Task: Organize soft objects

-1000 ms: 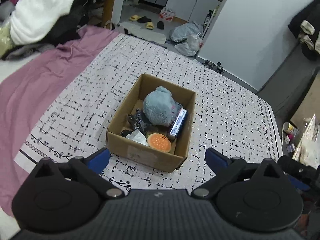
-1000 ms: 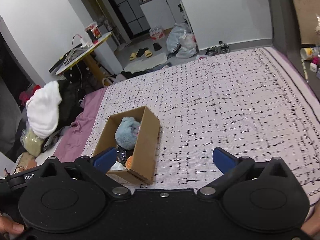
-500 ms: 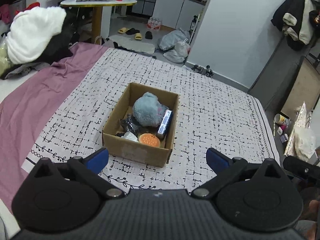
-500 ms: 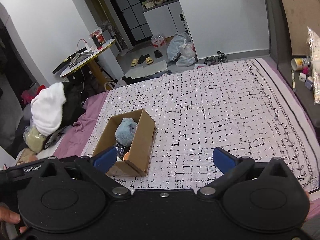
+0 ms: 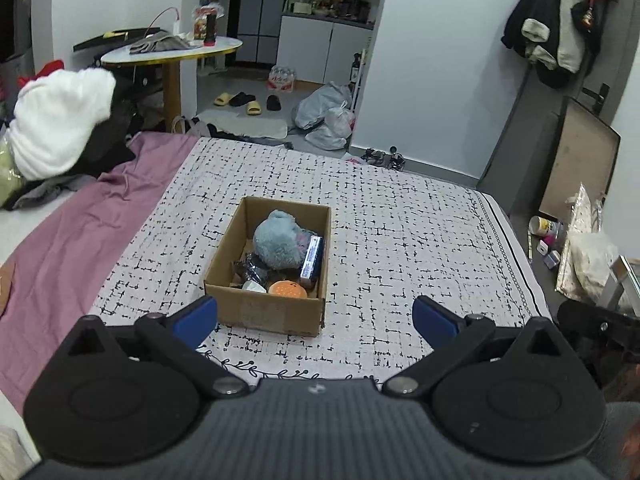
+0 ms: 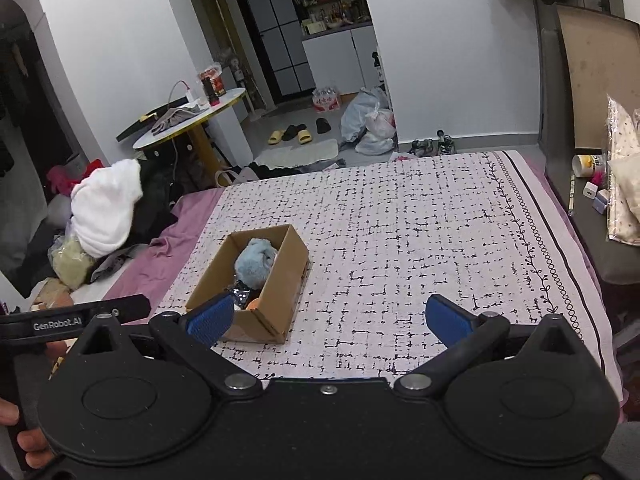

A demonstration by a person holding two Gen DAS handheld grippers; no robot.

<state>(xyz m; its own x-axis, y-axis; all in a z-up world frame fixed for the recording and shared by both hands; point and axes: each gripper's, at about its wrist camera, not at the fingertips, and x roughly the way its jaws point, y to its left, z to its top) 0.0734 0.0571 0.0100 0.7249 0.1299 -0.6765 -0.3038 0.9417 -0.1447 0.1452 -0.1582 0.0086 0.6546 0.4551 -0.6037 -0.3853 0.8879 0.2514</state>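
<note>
Fluffy pale-blue plush toy (image 5: 278, 242) bulging inside open cardboard box (image 5: 264, 306)

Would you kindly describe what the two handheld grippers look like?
Both the left gripper and right gripper are matt black, with round hubs, silver pivot bolts and blue ribbed pads. The left one carries white "GenRobot.AI" lettering on its side.

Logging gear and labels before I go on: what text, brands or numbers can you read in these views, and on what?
"GenRobot.AI": white letters on the black bar of the left gripper, seen in the right wrist view.
Flat blue packet in the cardboard box: print too small to read.
White tub beside the bed: dark print, blurred.
Red pack on the round table: unreadable.
Right gripper: no text visible.
</note>
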